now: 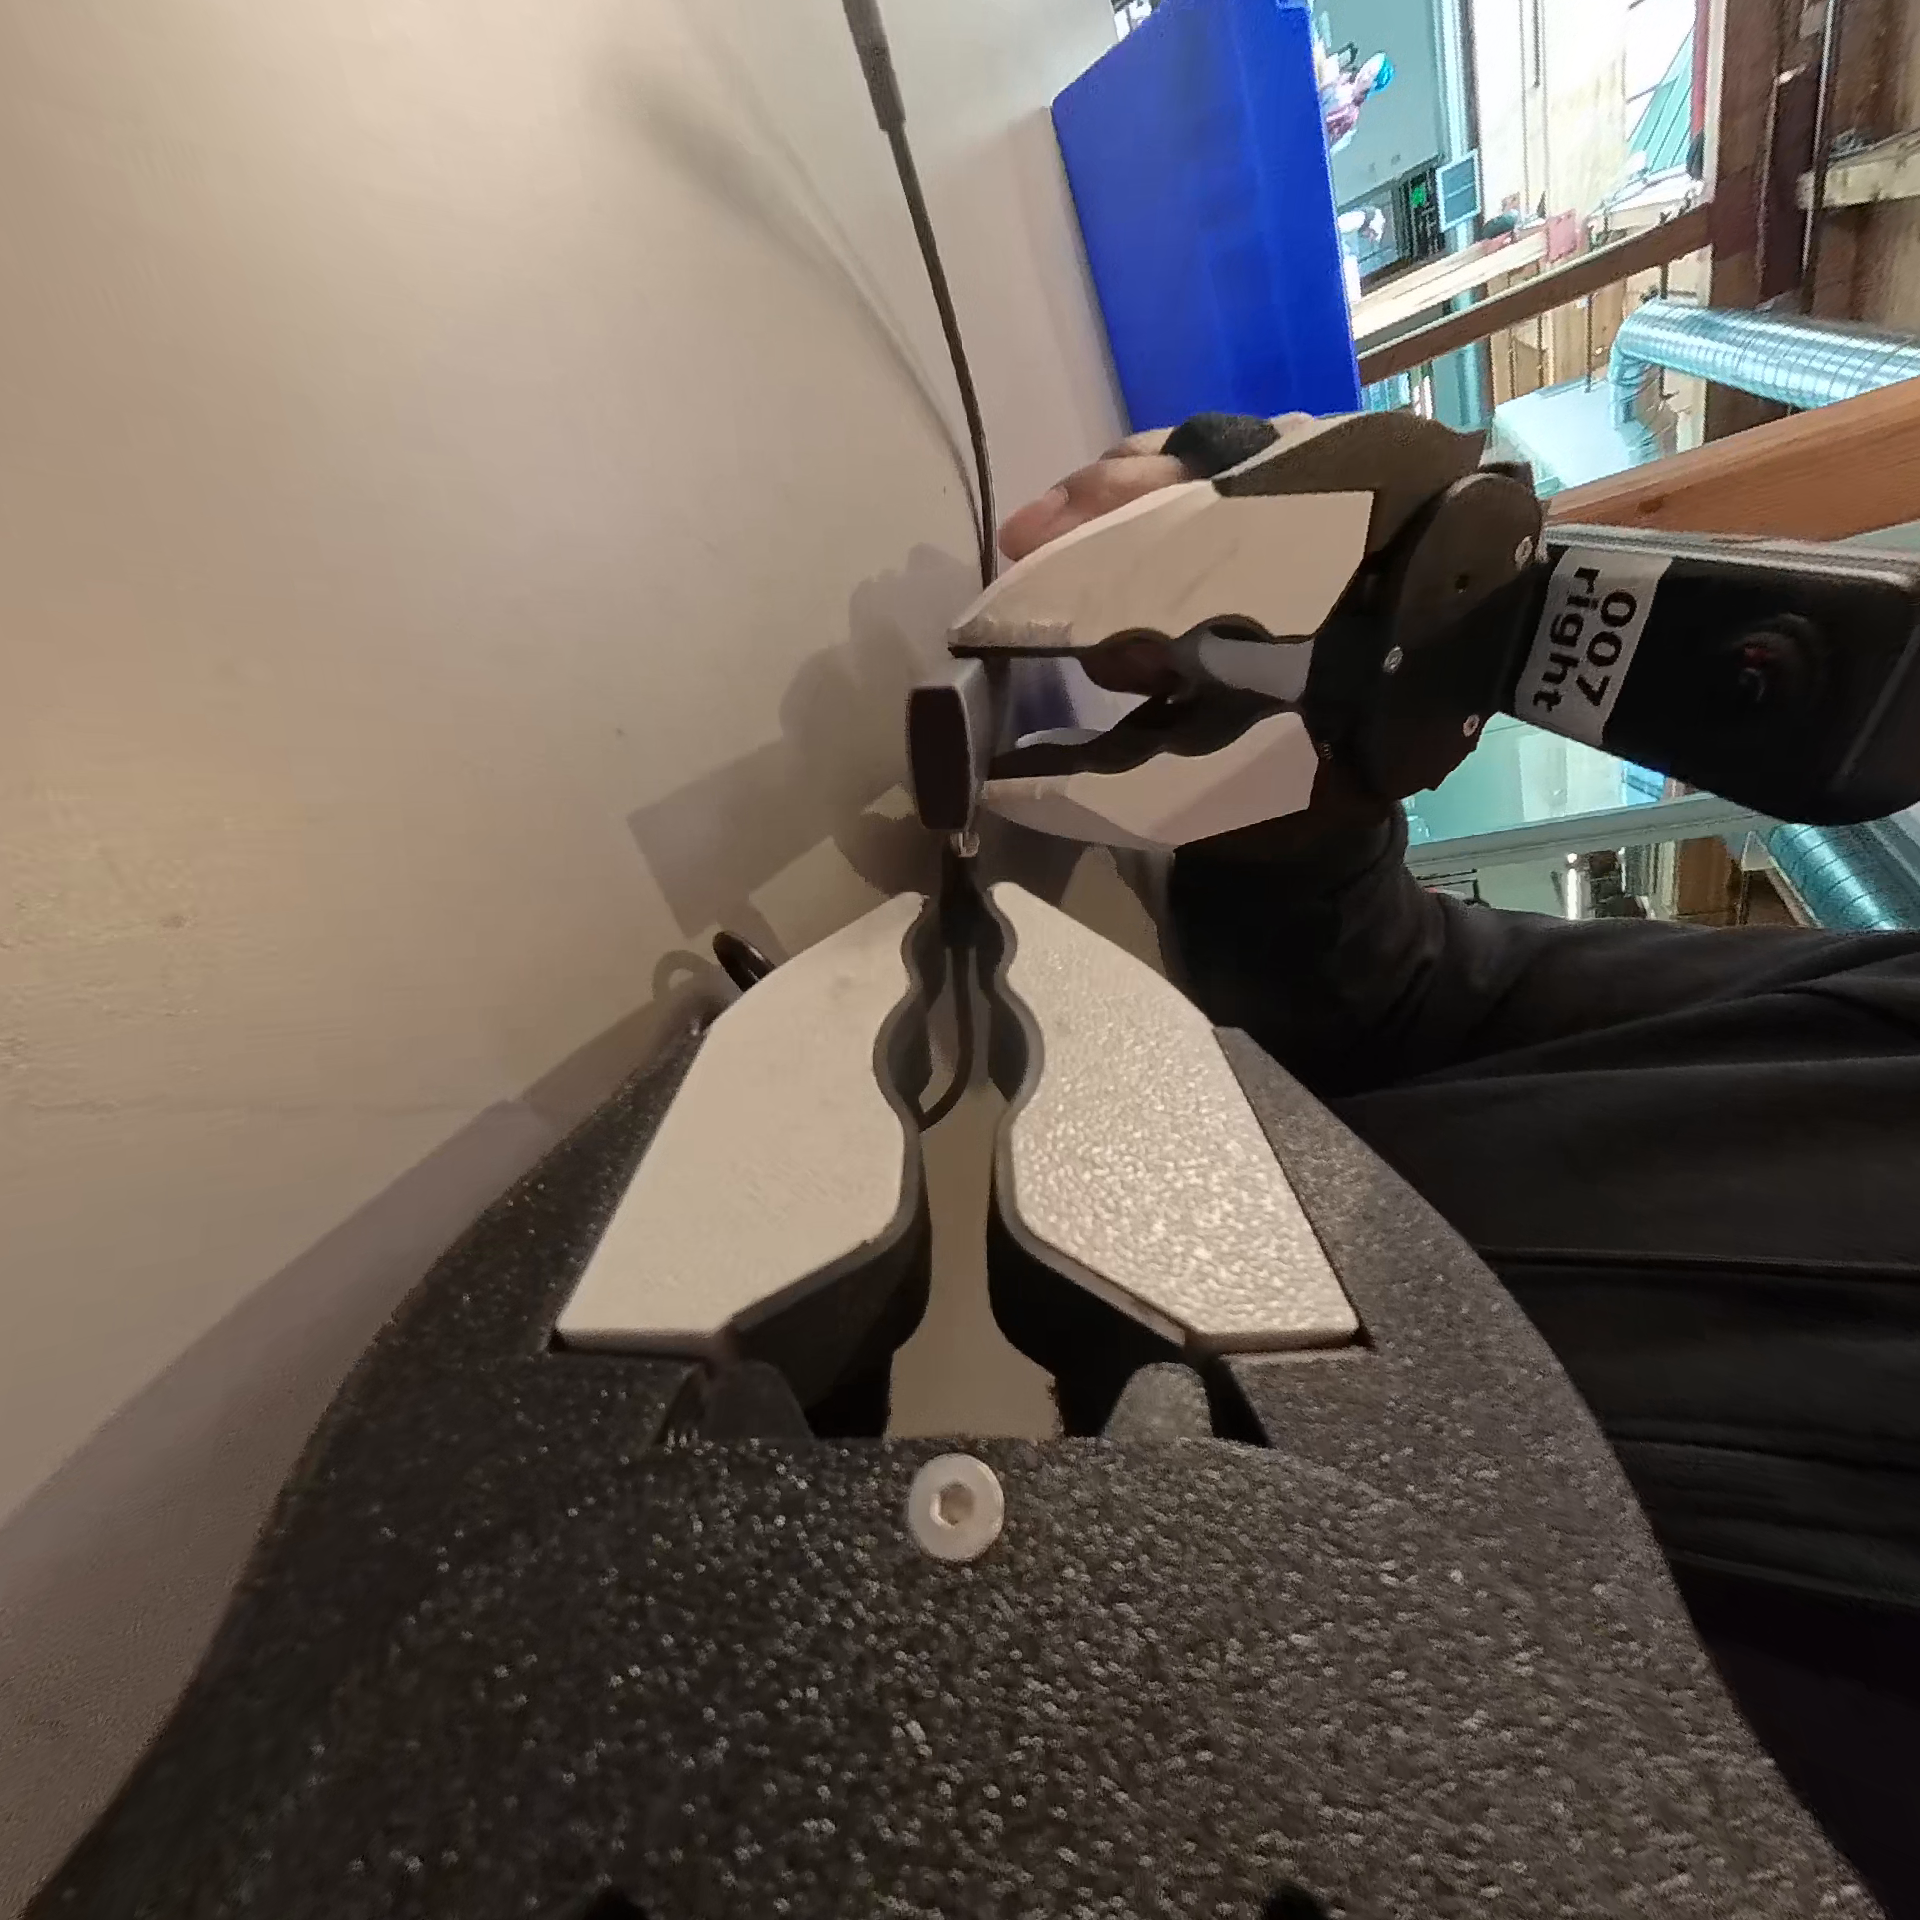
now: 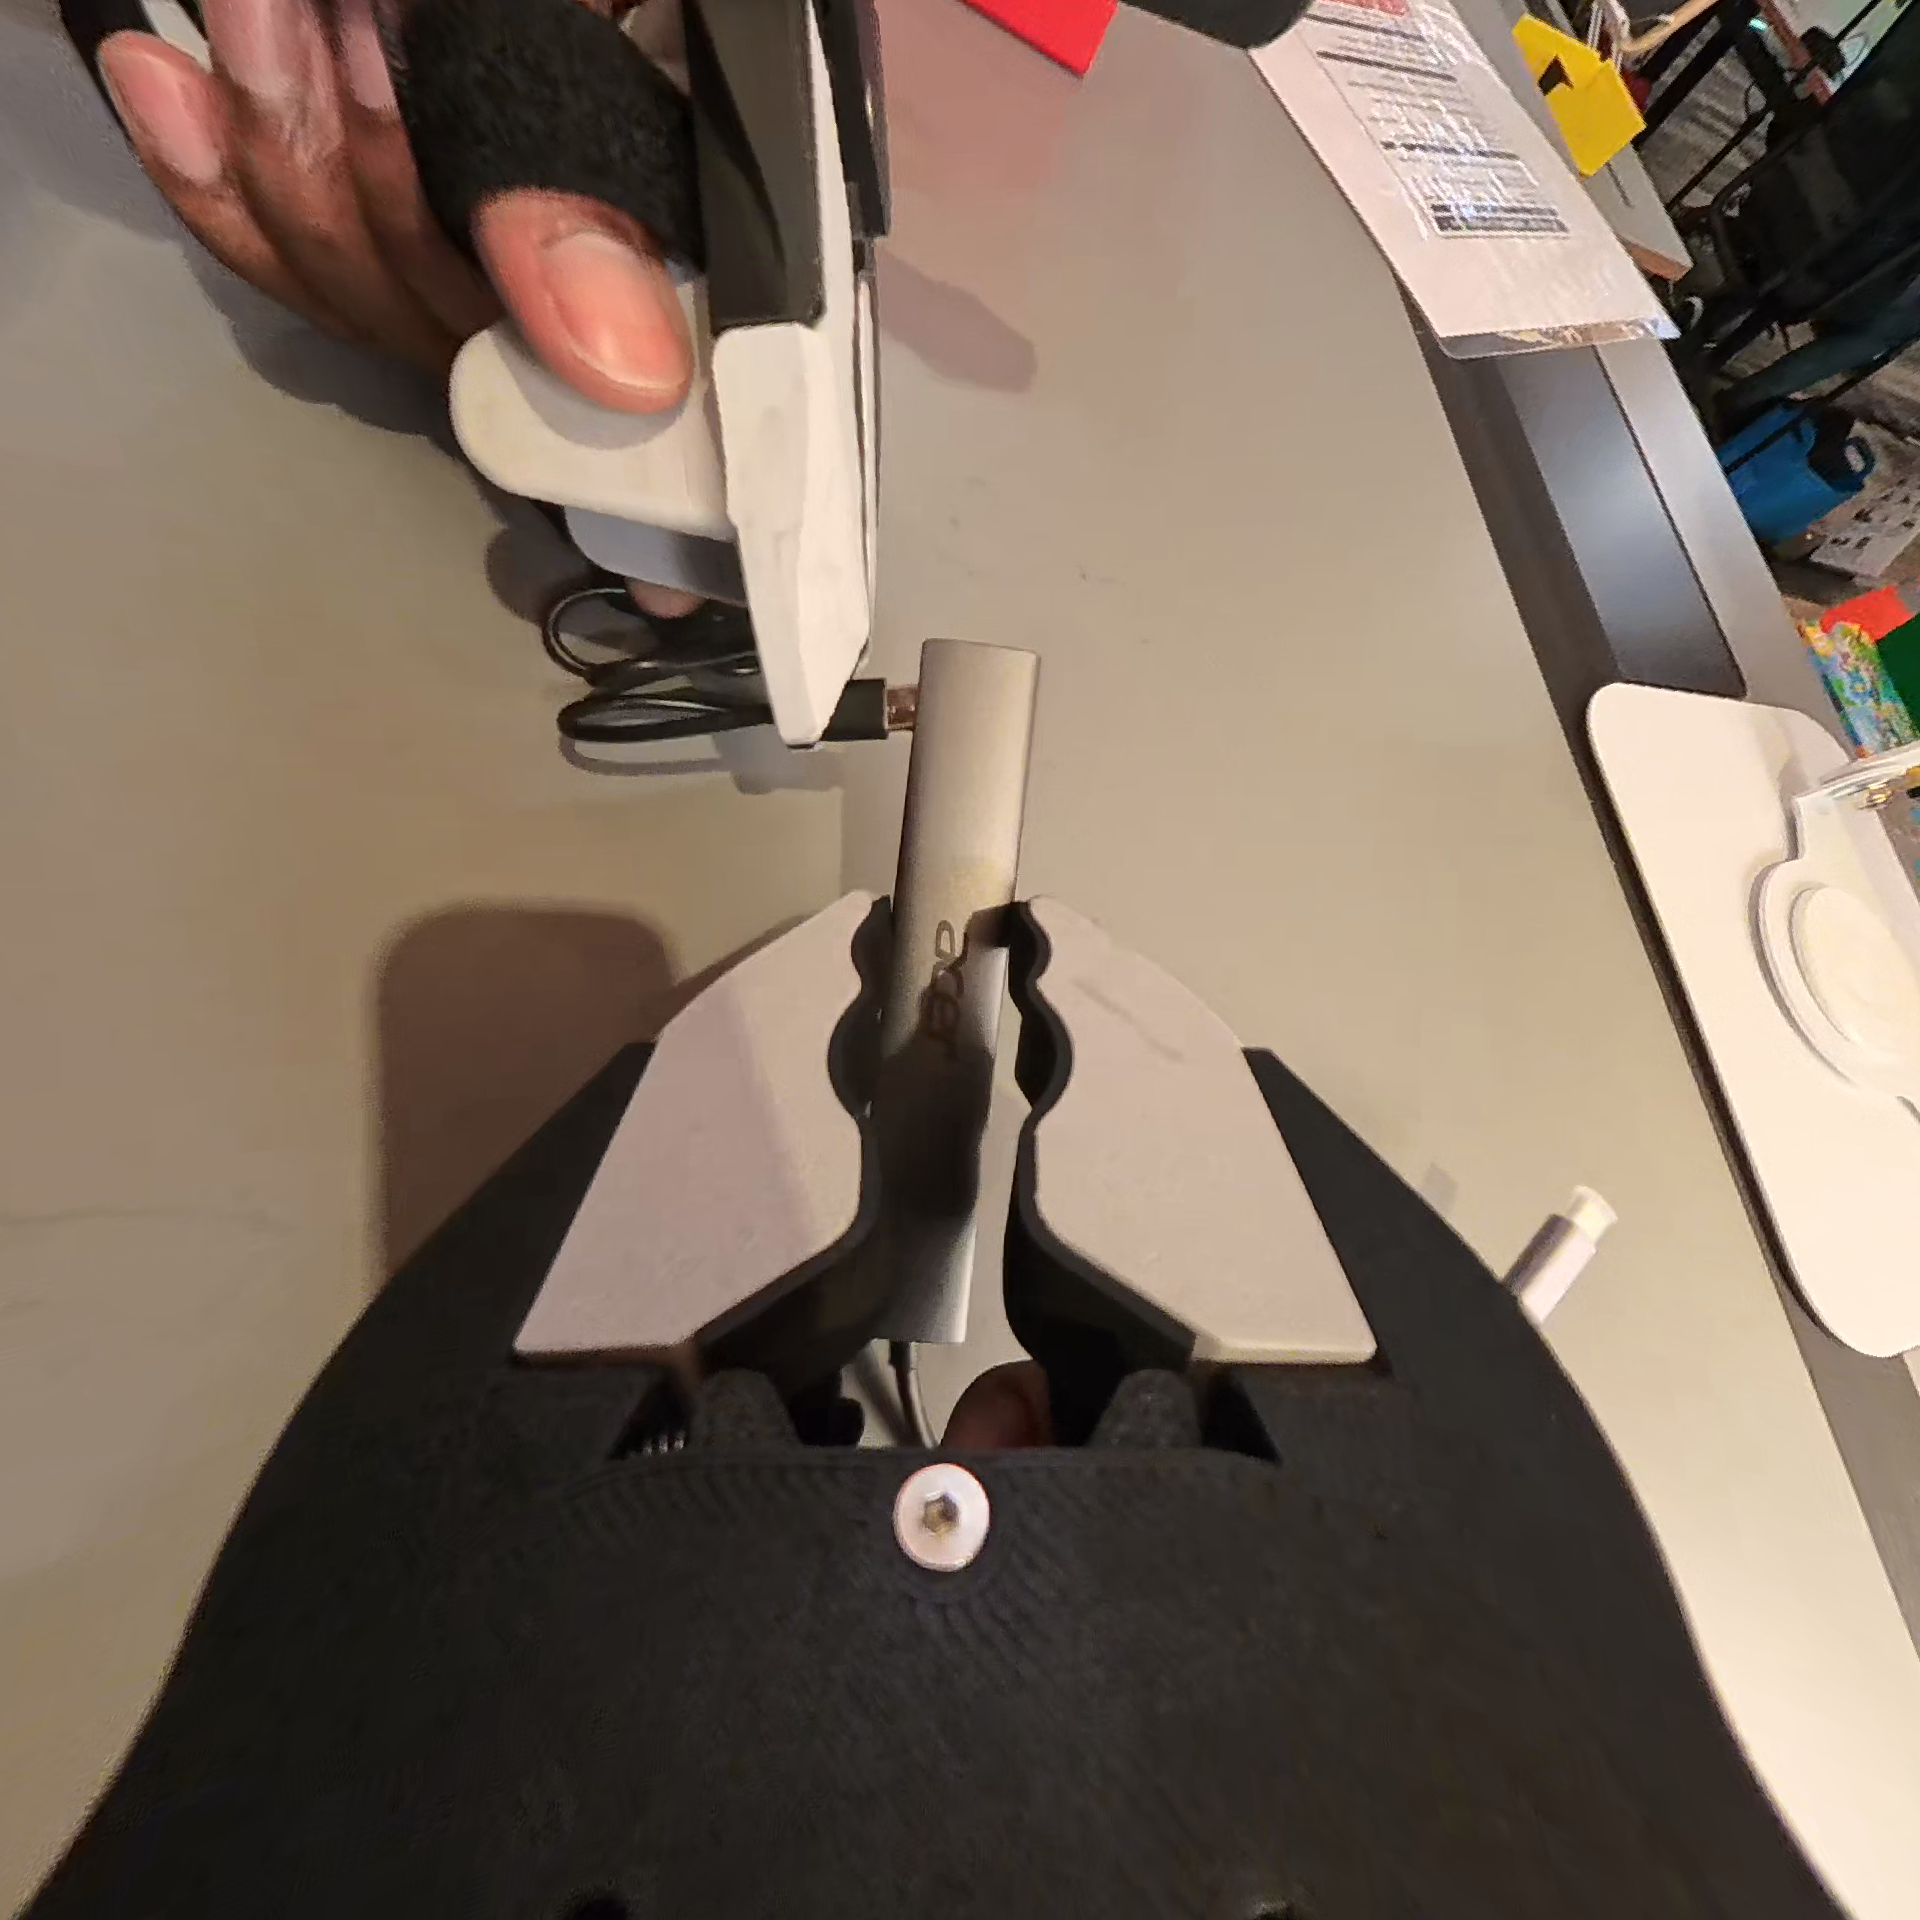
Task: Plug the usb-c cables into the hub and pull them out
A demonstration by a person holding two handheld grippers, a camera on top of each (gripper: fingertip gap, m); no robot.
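Note:
My right gripper (image 2: 951, 914) is shut on a grey bar-shaped hub (image 2: 966, 790) and holds it above the table, far end pointing forward. My left gripper (image 1: 961, 904) is shut on a black usb-c plug (image 2: 857, 719). The plug's metal tip (image 2: 902, 712) meets the hub's left side near its far end; how deep it sits I cannot tell. The plug's black cable (image 2: 644, 691) lies coiled on the table behind it. In the left wrist view the hub's end (image 1: 940, 758) shows between the right gripper's fingers (image 1: 1164, 540), just beyond my own fingertips.
A white plug on a grey lead (image 2: 1558, 1247) lies on the grey table (image 2: 1195, 520) at the right. Farther right is a white tray (image 2: 1683, 831); a plastic-covered sheet (image 2: 1455, 177) lies at the back. A blue board (image 1: 1205, 208) and a grey cord (image 1: 935, 270) show in the left wrist view. The grippers are tip to tip, or close to it.

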